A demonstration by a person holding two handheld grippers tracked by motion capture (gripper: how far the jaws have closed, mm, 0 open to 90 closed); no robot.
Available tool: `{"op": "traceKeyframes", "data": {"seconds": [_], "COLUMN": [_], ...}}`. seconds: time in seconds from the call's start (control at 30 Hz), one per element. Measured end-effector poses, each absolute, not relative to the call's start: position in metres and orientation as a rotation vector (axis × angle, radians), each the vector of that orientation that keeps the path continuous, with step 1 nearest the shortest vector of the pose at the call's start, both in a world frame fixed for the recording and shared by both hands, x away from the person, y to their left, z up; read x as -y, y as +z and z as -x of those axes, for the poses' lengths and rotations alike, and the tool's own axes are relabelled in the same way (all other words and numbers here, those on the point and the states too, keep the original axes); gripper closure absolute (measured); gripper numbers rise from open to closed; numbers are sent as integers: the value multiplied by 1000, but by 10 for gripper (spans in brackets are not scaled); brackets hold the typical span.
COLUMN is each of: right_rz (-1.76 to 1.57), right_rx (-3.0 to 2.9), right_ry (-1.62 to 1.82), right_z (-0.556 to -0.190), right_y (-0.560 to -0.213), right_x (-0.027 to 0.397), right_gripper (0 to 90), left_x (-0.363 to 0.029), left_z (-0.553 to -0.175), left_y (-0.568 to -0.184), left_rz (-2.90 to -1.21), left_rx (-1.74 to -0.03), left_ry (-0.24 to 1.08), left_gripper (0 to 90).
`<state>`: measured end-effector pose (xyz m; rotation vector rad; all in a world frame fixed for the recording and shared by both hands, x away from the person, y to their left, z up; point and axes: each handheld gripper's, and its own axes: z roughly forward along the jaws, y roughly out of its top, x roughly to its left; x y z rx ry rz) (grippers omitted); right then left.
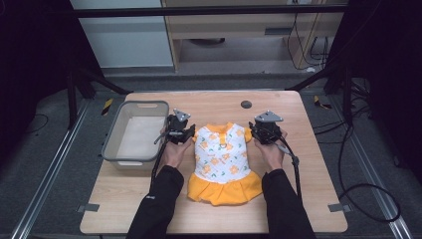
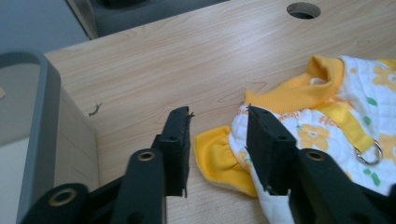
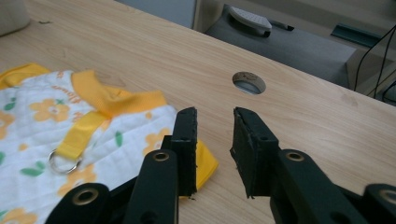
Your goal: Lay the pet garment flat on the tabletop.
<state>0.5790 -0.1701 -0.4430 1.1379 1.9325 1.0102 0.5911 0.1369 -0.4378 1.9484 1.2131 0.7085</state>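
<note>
A small white dress [image 1: 221, 159] with orange flowers, yellow collar, yellow sleeves and a yellow ruffled skirt lies flat in the middle of the wooden table [image 1: 298, 199]. My left gripper [image 1: 185, 133] hovers over its left sleeve. In the left gripper view the left gripper [image 2: 217, 114] is open, and the yellow sleeve [image 2: 217, 154] lies on the table under the gap. My right gripper [image 1: 261, 133] hovers by the right sleeve. In the right gripper view the right gripper [image 3: 215, 114] is open over bare wood, with the sleeve [image 3: 205, 161] just behind its left jaw.
A grey plastic bin [image 1: 112, 144] stands at the table's left, close beside my left gripper; its wall [image 2: 44, 116] is seen in the left gripper view. A round cable hole [image 1: 246, 104] sits beyond the dress. A metal ring [image 3: 63, 161] hangs from a yellow strap on the dress.
</note>
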Motion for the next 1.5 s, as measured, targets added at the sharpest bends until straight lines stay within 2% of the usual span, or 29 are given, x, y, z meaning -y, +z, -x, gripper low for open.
{"op": "traceKeyframes", "data": {"seconds": [0.13,0.37,0.5,0.7,0.83,1.1,1.5], "right_rz": [-1121,-1072,-1069,-1075,-1069,-1114,-1118], "right_rx": [-1956,-2033,-2073,-2175,-2220,-2371,-2437], "right_ry": [1048,1153,1188,1236,1227,1092,1107], "right_z": [-571,-537,-511,-472,-460,-451,-425], "right_y": [-436,-424,-423,-441,-453,-492,-498], "right_x": [175,183,189,190,189,184,181], "right_gripper": [683,702,750,850,874,867,865], "left_x": [-147,-153,-151,-140,-133,-128,-139], "left_z": [-584,-546,-521,-485,-469,-455,-439], "left_y": [-431,-418,-424,-448,-463,-489,-487], "left_rz": [-1919,-1956,-2007,-2095,-2161,-2288,-2295], "left_rx": [-1213,-1065,-989,-922,-881,-875,-855], "left_ry": [664,557,510,416,403,354,332], "left_gripper": [568,650,700,753,760,769,780]}}
